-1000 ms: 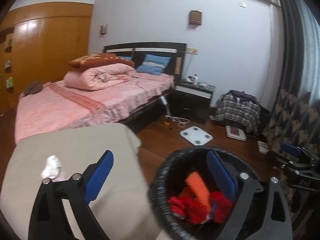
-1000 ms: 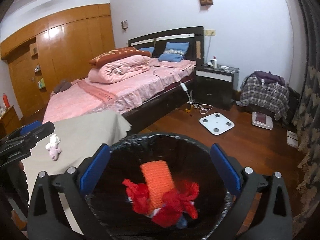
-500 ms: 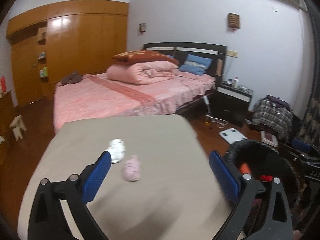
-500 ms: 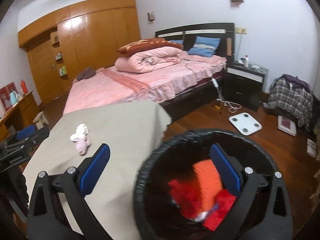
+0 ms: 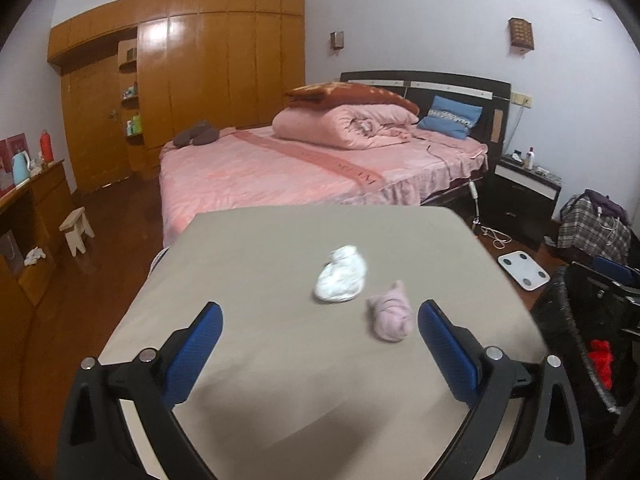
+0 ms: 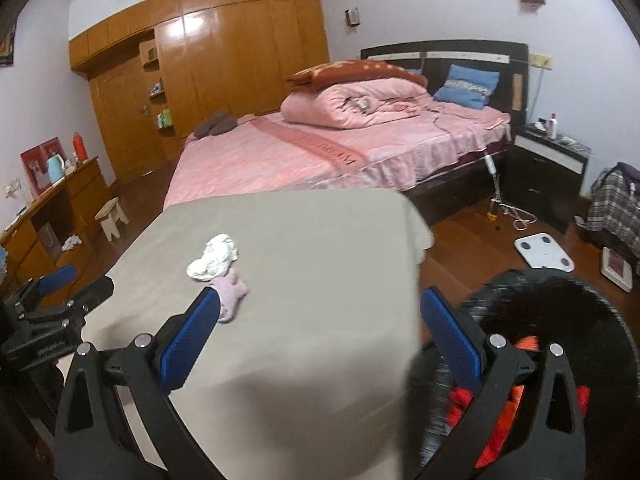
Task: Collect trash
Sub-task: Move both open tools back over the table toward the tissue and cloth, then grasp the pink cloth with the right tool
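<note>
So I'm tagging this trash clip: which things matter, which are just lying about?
For the job:
white wad
pink wad
black bin
left gripper, open
right gripper, open

Just lying about:
bed
white scale
stool

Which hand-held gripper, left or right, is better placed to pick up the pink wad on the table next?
Probably the left hand-held gripper. It is open and faces the pink wad, which lies just ahead, beside the white wad. The right hand-held gripper, also open, sits near the trash bin, the pink wad at its left finger.
</note>
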The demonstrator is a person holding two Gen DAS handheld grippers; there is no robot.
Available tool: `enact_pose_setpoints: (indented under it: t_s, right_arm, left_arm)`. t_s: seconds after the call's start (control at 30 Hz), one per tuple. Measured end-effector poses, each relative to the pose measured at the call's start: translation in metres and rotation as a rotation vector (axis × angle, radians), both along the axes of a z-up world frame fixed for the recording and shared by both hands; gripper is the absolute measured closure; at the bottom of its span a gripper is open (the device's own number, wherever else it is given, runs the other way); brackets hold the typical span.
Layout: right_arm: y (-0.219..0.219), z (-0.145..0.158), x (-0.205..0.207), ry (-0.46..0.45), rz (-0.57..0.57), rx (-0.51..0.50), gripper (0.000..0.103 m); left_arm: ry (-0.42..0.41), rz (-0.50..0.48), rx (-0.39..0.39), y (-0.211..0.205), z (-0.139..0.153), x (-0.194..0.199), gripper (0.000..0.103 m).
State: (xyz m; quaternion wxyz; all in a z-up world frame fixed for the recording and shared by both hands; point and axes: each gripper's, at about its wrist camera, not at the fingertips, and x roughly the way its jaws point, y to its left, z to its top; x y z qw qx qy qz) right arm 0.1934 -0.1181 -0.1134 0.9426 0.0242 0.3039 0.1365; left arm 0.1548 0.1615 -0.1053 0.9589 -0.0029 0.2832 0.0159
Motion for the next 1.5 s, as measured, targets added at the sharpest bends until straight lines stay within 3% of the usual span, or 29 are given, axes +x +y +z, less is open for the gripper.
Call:
enact_pose_setpoints:
  t_s: [0.7, 0.97, 1.2, 1.3, 1.5]
  right_arm:
    - [0.121, -0.073, 0.071, 0.139, 0.090, -0.057, 0.006]
    - [0.137, -0.089, 0.082, 0.214, 0.133, -0.068, 0.031]
    - [0.138, -0.096, 0.084, 0.263, 0.183, -0.045, 0.063]
    - [0.139, -0.093, 0.082, 0.265, 0.202, -0.036, 0.069]
    - [0.117, -0.078, 0.086, 0.229, 0.167, -0.017, 0.070]
  left_arm:
    - [0.054, 0.121, -0.031, 0.079, -0.047, 0.024, 0.007]
    - [0.063, 0.126, -0.040, 0.087, -0.053, 0.031, 0.007]
    - [0.072, 0.126, -0.048, 0.086, -0.058, 0.037, 0.007]
    - [0.075, 0.119, -0.048, 0.083, -0.058, 0.039, 0.007]
    - [0.064, 0.080, -0.055, 0.066, -0.052, 0.056, 0.007]
